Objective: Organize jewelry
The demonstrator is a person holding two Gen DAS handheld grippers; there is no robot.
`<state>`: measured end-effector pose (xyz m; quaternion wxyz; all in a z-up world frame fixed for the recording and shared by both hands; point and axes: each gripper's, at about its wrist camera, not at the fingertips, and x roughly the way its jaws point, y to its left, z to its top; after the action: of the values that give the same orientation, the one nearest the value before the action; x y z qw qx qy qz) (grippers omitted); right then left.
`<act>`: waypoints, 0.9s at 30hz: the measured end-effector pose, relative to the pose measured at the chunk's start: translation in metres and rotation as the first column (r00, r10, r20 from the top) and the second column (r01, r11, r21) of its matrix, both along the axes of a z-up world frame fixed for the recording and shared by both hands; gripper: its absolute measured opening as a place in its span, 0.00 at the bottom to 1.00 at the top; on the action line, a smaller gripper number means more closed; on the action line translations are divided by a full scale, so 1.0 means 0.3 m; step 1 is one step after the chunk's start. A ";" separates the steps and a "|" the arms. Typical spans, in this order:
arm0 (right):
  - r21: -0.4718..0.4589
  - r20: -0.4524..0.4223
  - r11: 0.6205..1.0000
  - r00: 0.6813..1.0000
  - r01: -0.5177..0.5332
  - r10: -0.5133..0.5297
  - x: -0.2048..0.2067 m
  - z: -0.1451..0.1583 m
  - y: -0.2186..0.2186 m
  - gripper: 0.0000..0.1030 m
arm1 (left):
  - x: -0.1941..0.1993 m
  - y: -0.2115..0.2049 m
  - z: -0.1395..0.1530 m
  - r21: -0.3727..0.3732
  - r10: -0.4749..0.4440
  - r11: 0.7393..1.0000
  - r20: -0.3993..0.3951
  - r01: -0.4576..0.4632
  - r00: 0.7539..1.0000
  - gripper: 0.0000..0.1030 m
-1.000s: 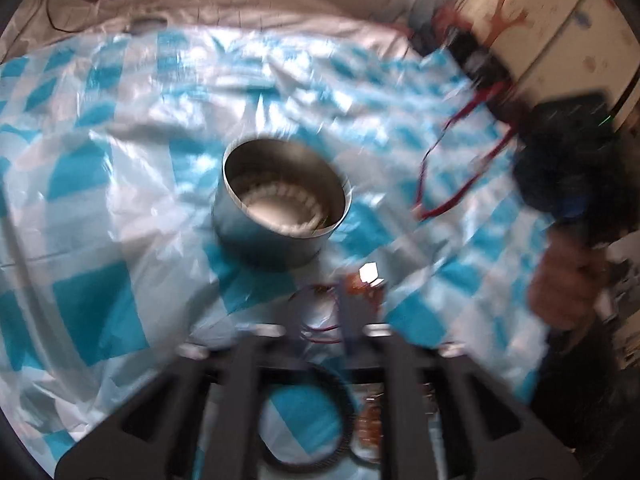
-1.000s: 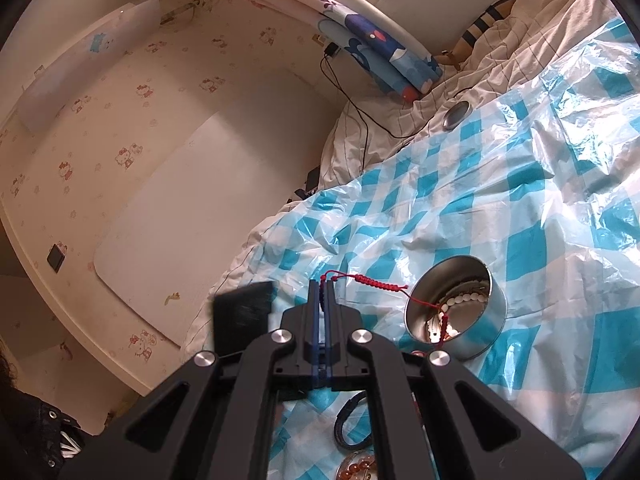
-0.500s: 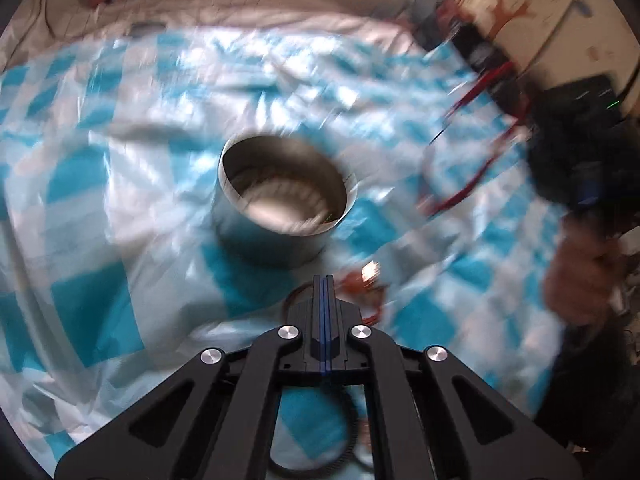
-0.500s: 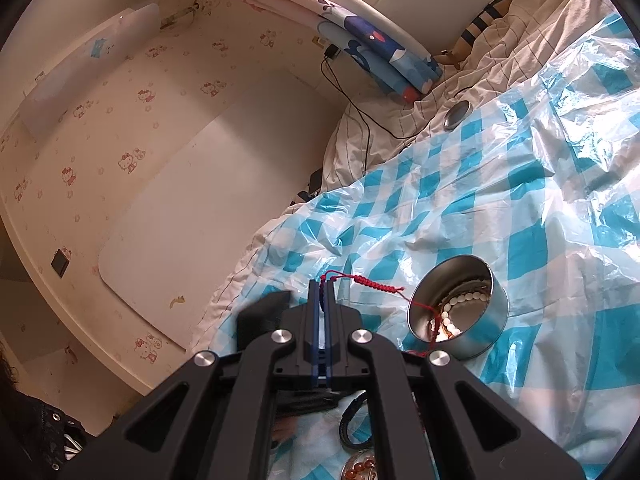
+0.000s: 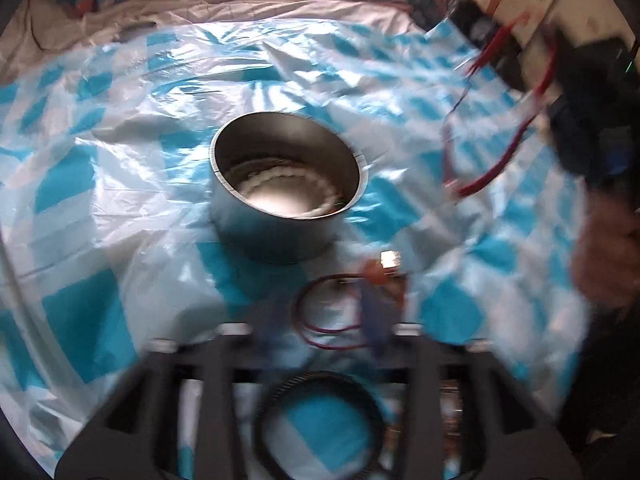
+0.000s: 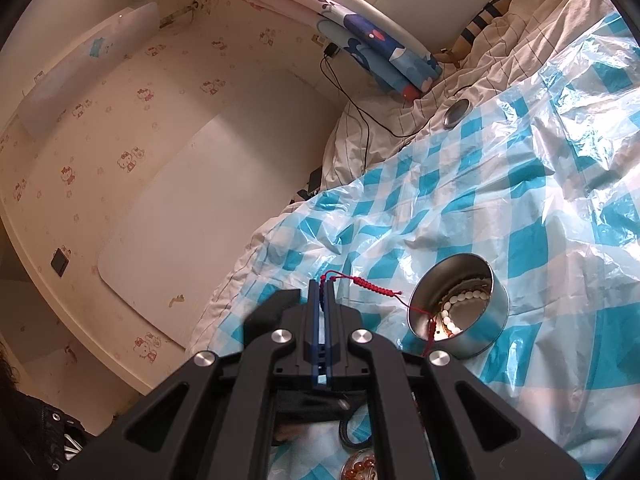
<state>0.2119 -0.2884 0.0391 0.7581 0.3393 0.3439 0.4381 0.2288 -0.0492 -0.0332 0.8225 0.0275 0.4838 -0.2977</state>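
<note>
The round silver metal tin (image 6: 460, 312) is sitting open-side up on the blue-and-white checked plastic sheet (image 6: 560, 184), with loads of bare sheet around it. The right gripper (image 6: 324, 284) is pinching the red braided cord bracelet (image 6: 372, 286), which is running sideways and drooping into the tin. The left gripper's (image 5: 320, 320) jaws have just been opening, straddling a thin dark-red cord loop (image 5: 332, 312) without touching it.

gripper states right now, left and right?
Left gripper: open, jaws have just been opening; thin red cord loop lies between them on the sheet, not gripped.
Right gripper: shut on the red braided cord, which trails into the tin.
</note>
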 end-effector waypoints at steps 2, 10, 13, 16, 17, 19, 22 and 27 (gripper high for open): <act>0.003 -0.001 1.000 1.000 0.002 -0.002 -0.001 0.000 -0.001 0.03 | 0.005 -0.006 -0.026 0.026 -0.001 1.000 0.002 0.001 1.000 0.49; 0.006 -0.007 1.000 1.000 0.008 -0.008 0.000 -0.001 -0.007 0.03 | 0.011 0.042 -0.012 -0.047 0.020 0.999 -0.047 -0.022 0.999 0.02; 0.008 -0.007 1.000 1.000 0.010 -0.010 0.003 0.000 -0.011 0.03 | -0.005 0.072 0.060 -0.150 0.016 0.989 -0.018 -0.019 1.000 0.01; 0.008 -0.009 1.000 1.000 0.011 -0.011 0.004 -0.001 -0.011 0.03 | -0.026 0.121 0.135 -0.256 0.023 0.967 0.020 -0.017 1.000 0.01; 0.007 -0.009 1.000 1.000 0.009 -0.009 0.004 -0.001 -0.010 0.03 | -0.028 0.130 0.152 -0.280 0.028 0.960 0.027 -0.020 0.999 0.01; 0.007 -0.009 1.000 1.000 0.012 -0.012 0.003 0.000 -0.012 0.03 | -0.033 0.136 0.186 -0.319 0.032 0.948 0.041 -0.017 0.999 0.01; 0.012 -0.001 1.000 1.000 0.025 -0.025 0.000 0.004 -0.017 0.03 | -0.034 0.125 0.247 -0.357 0.029 0.934 0.077 0.001 0.997 0.01; 0.047 0.003 0.998 0.999 0.047 -0.047 0.019 0.003 -0.022 0.03 | -0.026 0.109 0.332 -0.396 0.038 0.918 0.131 0.017 0.991 0.01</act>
<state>0.2175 -0.2950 0.0399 0.7608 0.3640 0.3238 0.4288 0.2212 -0.0167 0.0664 0.8437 -0.1218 0.3564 -0.3826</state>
